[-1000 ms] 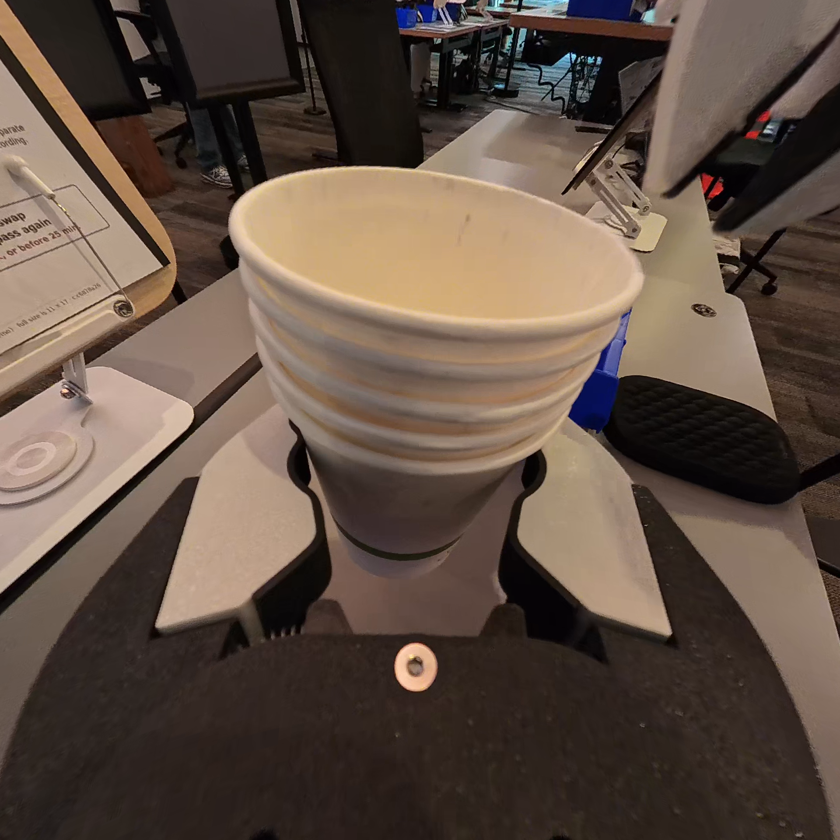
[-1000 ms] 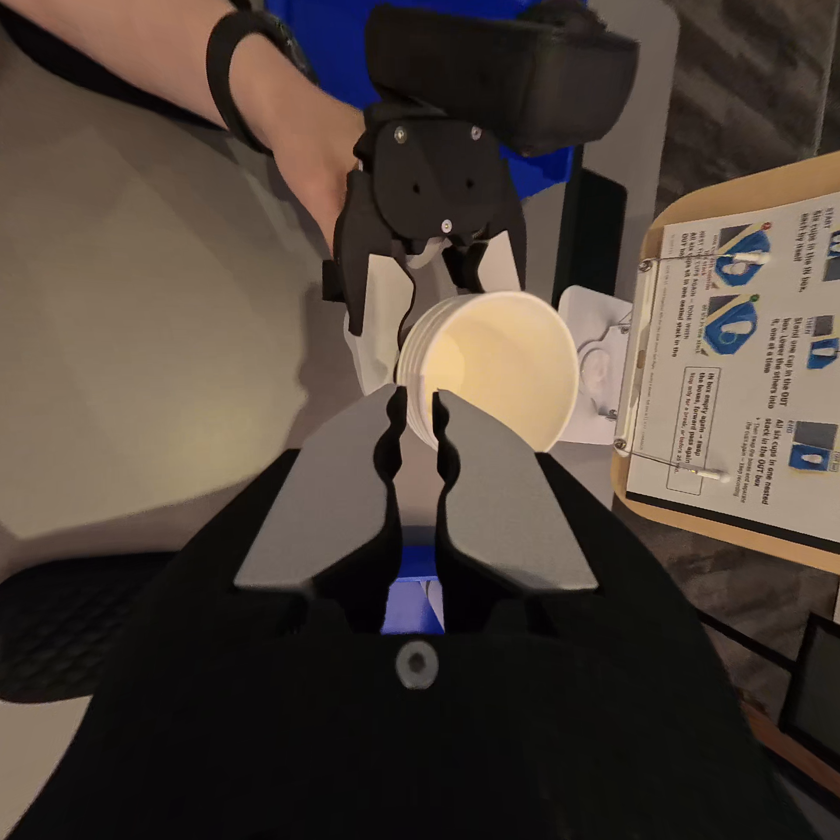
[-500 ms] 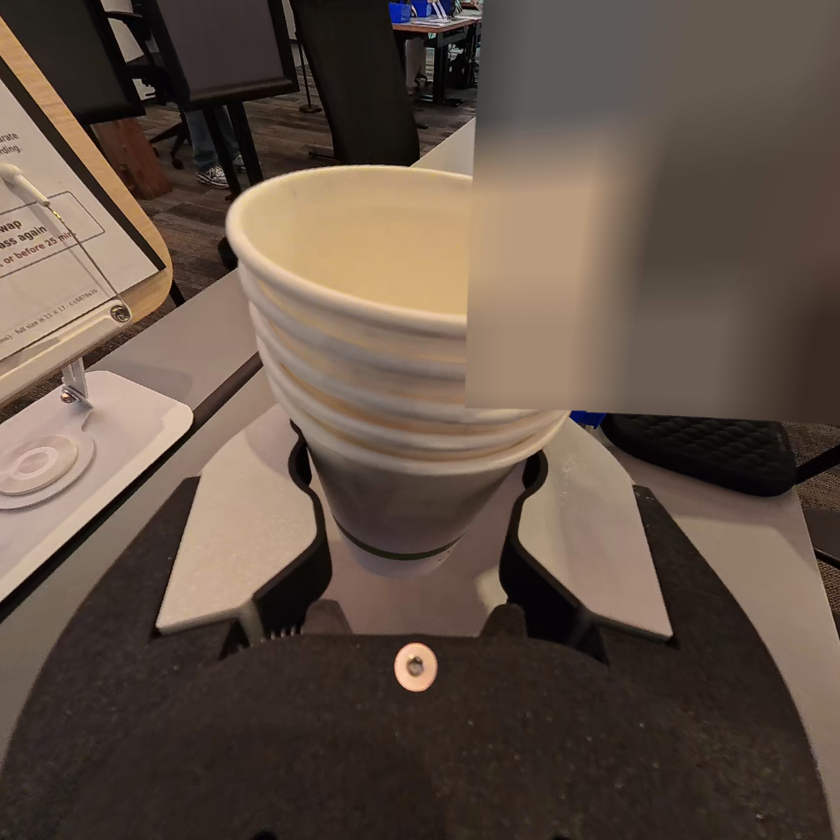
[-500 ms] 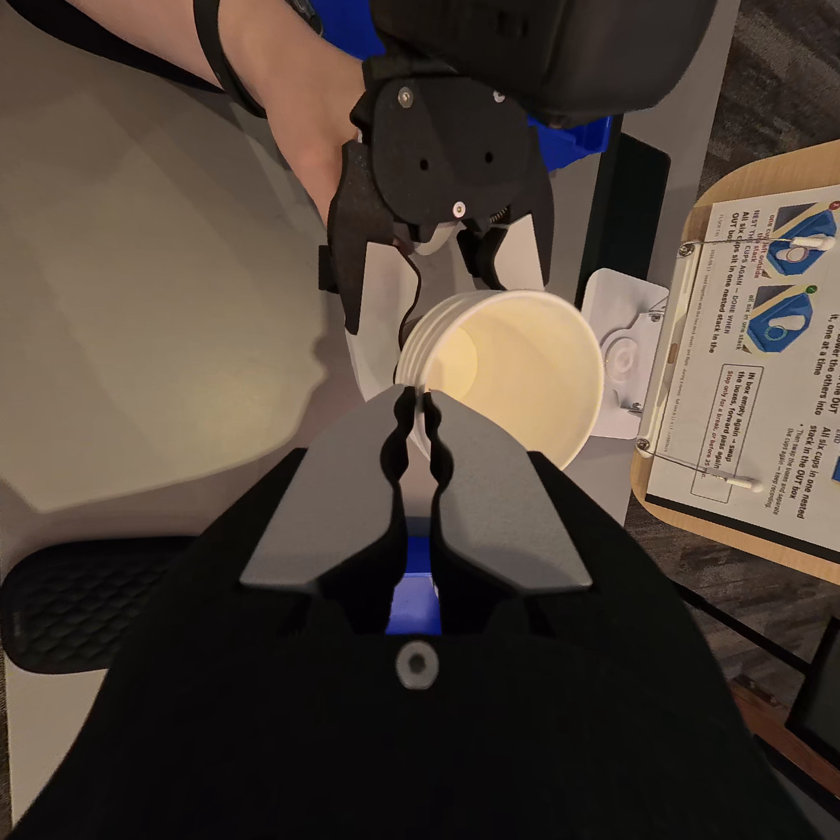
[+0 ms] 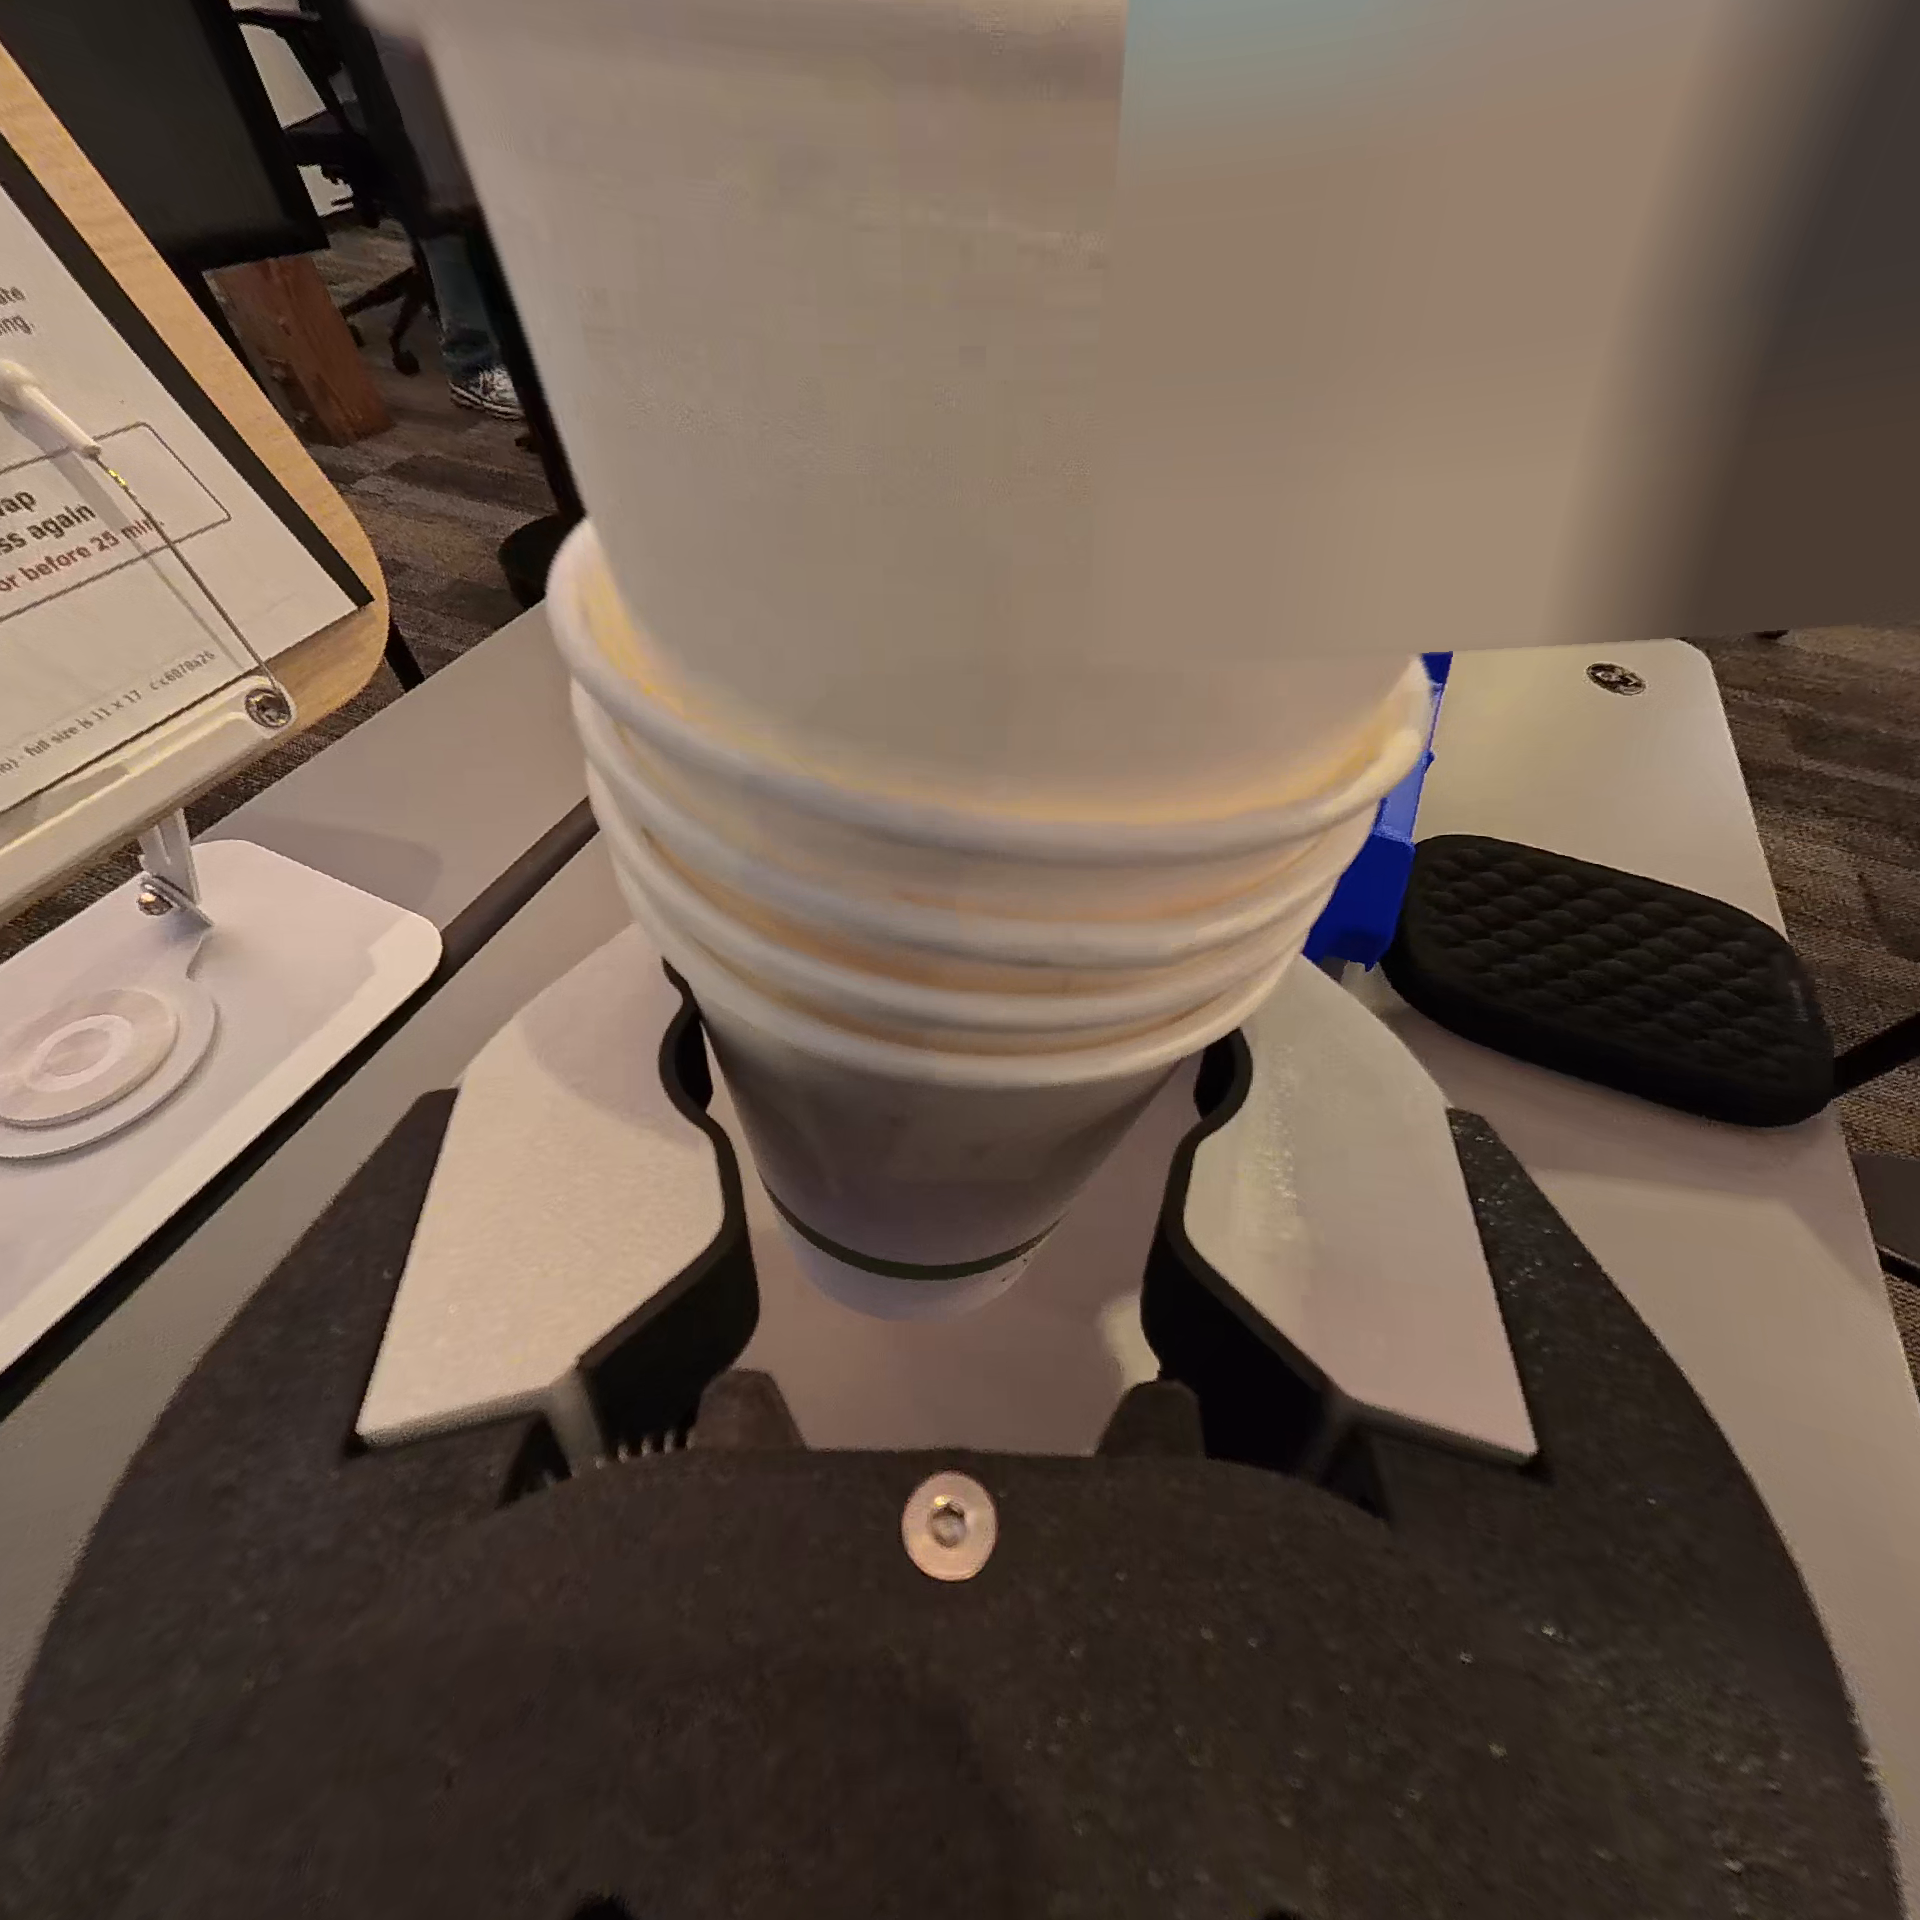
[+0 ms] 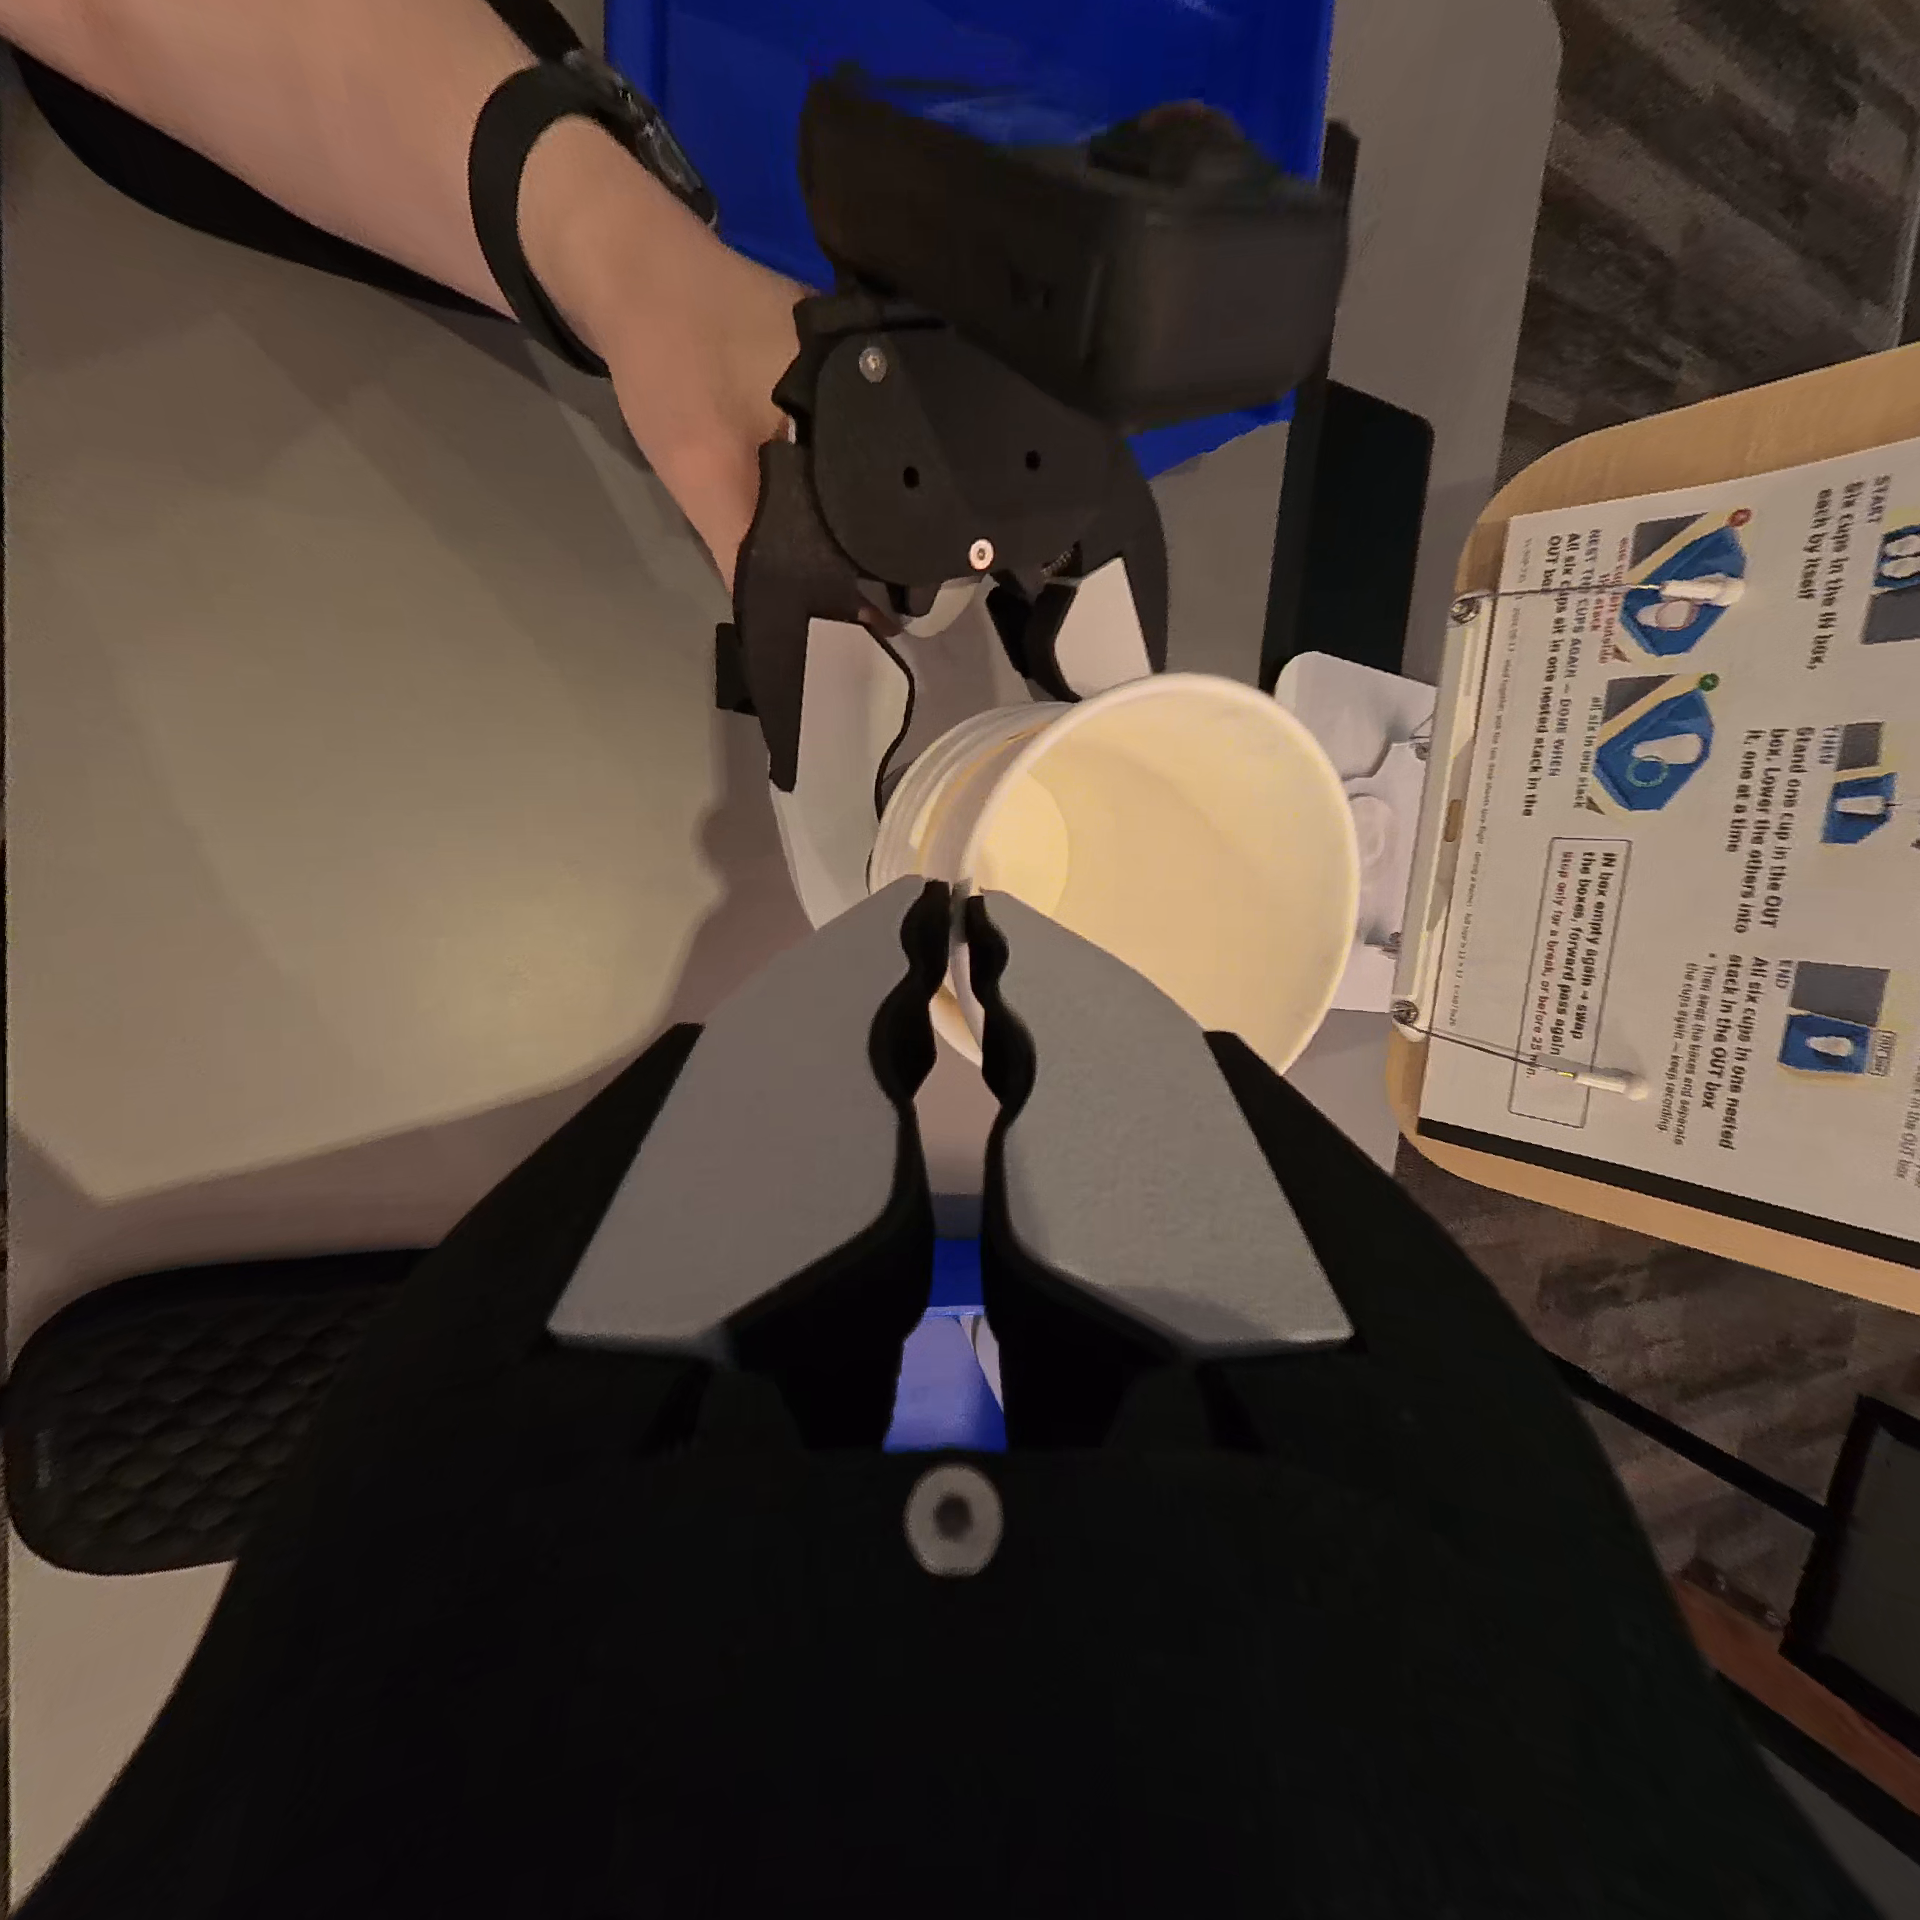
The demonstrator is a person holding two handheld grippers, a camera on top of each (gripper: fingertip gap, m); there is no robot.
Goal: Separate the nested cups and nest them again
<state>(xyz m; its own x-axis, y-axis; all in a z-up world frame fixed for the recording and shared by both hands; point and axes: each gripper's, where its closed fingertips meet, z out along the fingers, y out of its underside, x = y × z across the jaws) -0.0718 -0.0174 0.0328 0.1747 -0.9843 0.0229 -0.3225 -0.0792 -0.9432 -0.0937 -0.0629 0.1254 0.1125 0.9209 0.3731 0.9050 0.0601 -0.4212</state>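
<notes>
The top paper cup [image 6: 1164, 862] is lifted partway out of the nested cup stack [image 5: 956, 935], its rim wall pinched in the closed right tongs [image 6: 951, 899], while its base sits inside the stack's uppermost rim. The left tongs [image 5: 951, 1081] clamp the lowest cup's body below the rims, holding the stack above the grey worktop [image 5: 1579, 769]. Near the worktop's edges lie a black textured pad [image 5: 1600, 977], a blue bin [image 6: 966, 114] and an instruction board [image 6: 1704, 831] on a white stand.
</notes>
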